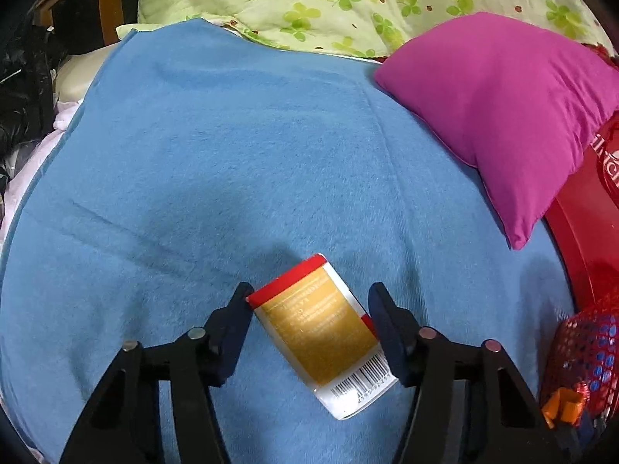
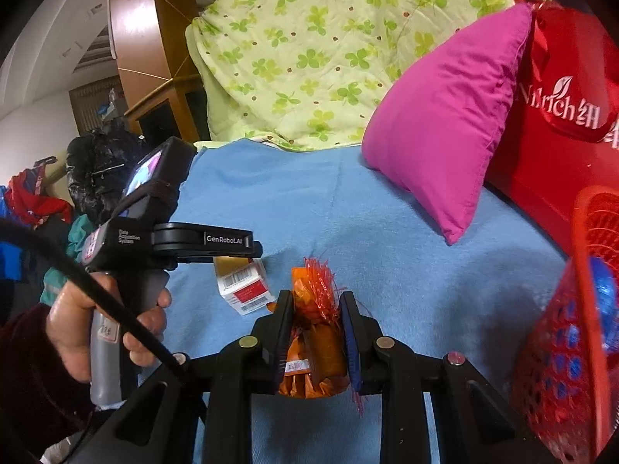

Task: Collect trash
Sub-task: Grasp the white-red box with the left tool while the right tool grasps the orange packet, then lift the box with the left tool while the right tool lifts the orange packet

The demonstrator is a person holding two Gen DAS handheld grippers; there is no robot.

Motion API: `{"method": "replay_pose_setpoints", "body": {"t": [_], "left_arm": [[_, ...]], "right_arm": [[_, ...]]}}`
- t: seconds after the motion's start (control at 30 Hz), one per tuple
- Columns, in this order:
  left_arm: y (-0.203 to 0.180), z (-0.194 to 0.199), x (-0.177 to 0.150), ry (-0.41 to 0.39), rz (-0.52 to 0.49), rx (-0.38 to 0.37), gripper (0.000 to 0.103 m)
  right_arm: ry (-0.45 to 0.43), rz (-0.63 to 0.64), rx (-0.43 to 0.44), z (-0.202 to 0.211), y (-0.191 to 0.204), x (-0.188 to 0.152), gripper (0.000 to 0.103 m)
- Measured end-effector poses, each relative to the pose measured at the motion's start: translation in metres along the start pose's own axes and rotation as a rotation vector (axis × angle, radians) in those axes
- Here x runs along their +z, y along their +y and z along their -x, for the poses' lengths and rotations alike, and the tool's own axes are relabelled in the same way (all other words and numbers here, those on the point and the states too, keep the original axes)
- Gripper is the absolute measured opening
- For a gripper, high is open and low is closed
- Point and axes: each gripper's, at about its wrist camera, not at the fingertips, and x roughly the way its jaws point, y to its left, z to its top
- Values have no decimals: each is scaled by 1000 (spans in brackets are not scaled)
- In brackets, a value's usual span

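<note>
A small white, gold and red carton (image 1: 329,332) with a barcode lies on the blue blanket (image 1: 232,154). My left gripper (image 1: 309,305) is open around it, its left finger touching the carton's red corner, the right finger just beside it. The carton also shows in the right wrist view (image 2: 245,284), under the left gripper's body (image 2: 201,241). My right gripper (image 2: 315,311) is shut on an orange wrapper with red crinkled plastic (image 2: 315,332), held just above the blanket (image 2: 387,232).
A red mesh basket (image 2: 572,328) holding blue things stands at the right edge; it also shows in the left wrist view (image 1: 584,352). A magenta pillow (image 2: 445,127), a red bag (image 2: 561,116) and a green clover quilt (image 2: 309,38) lie behind. Black bag (image 2: 96,170) at left.
</note>
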Motion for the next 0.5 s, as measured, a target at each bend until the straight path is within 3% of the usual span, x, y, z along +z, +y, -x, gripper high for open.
{"method": "replay_pose_setpoints", "body": {"t": [0.2,0.5], "left_arm": [[1,27,-17,-18,-40,-3,49],[15,54,-44,9,-73,-6,49]], "right_arm": [[-24,7,7,22,8,0,26],[-45,22,36,44,25,-2,26]]}}
